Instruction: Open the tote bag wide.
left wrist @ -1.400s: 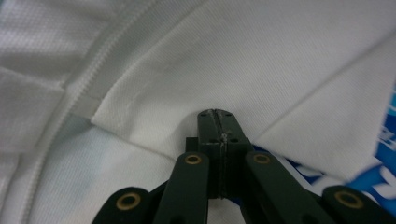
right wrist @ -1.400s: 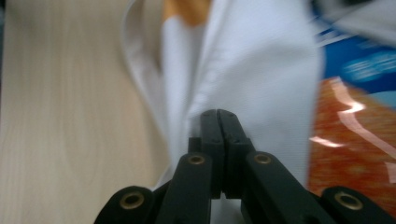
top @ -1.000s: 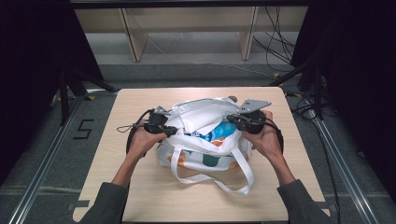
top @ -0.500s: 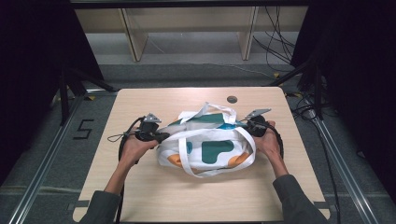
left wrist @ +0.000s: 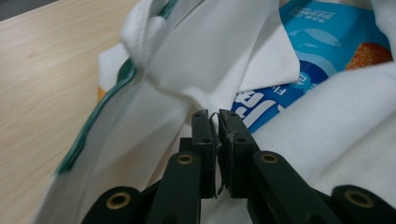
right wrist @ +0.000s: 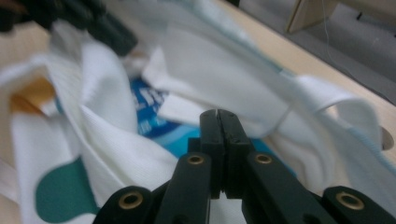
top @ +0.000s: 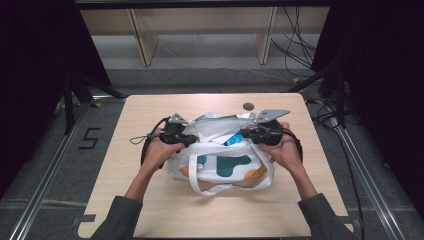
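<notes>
Your left hand-held gripper is nearly closed on a thin edge of the bag, and your right hand-held gripper is fully closed on the opposite rim; the left jaws have just been opening slightly with cloth between them. The bag sits mid-counter, mouth spread. If the thin pinch slips, the mouth will likely collapse over the blue packet inside; an uneven pull could tip the bag.
</notes>
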`<action>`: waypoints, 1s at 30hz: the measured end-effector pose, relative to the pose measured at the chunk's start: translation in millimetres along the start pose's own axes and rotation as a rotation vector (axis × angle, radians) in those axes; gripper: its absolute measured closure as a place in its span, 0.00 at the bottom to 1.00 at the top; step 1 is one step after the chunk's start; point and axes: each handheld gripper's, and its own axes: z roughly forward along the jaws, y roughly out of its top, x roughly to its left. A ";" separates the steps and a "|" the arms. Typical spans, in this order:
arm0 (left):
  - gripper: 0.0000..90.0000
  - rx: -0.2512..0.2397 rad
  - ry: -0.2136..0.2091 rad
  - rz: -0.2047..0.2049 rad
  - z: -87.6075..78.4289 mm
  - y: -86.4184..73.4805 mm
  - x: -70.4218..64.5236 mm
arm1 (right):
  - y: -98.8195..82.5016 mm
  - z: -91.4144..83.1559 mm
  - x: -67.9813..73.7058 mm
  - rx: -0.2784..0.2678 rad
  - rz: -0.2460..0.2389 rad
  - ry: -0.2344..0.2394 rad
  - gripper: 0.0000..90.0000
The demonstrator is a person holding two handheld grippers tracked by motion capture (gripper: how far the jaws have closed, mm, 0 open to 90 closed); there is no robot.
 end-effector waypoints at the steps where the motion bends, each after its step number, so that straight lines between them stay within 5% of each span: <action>1: 0.93 0.011 -0.006 -0.015 4.0 3.7 1.2 | -1.8 5.0 2.0 0.038 -0.009 0.001 1.00; 7: 0.96 0.132 -0.035 -0.006 32.1 25.6 8.6 | -23.3 3.7 22.2 0.134 -0.051 0.128 1.00; 8: 0.98 0.186 0.022 0.006 43.4 30.8 9.8 | -29.3 1.3 28.2 0.151 -0.048 0.135 1.00; 9: 0.99 0.207 0.023 0.005 47.3 32.6 13.5 | -32.9 0.3 31.7 0.174 -0.049 0.150 1.00; 12: 0.99 0.209 0.073 -0.042 53.4 32.7 21.6 | -48.1 3.7 47.5 0.217 -0.067 0.186 1.00; 17: 0.99 0.238 0.075 -0.094 63.1 30.4 33.9 | -56.8 4.4 55.2 0.245 -0.096 0.207 1.00; 19: 0.99 0.216 0.082 -0.109 63.8 32.1 32.0 | -56.4 5.8 56.3 0.245 -0.112 0.200 1.00; 22: 0.96 0.183 0.083 -0.061 53.1 33.1 23.2 | -52.5 0.1 57.0 0.229 -0.079 0.180 1.00; 24: 0.93 0.151 0.057 -0.016 41.5 31.6 11.6 | -42.9 -7.2 49.4 0.152 -0.107 0.159 1.00; 27: 0.93 0.106 -0.005 0.014 25.8 24.3 -6.5 | -24.5 -21.3 36.8 0.056 -0.088 0.053 1.00; 30: 0.93 0.194 -0.056 0.139 14.3 8.7 -28.1 | -12.4 -22.4 22.5 0.052 -0.076 -0.025 1.00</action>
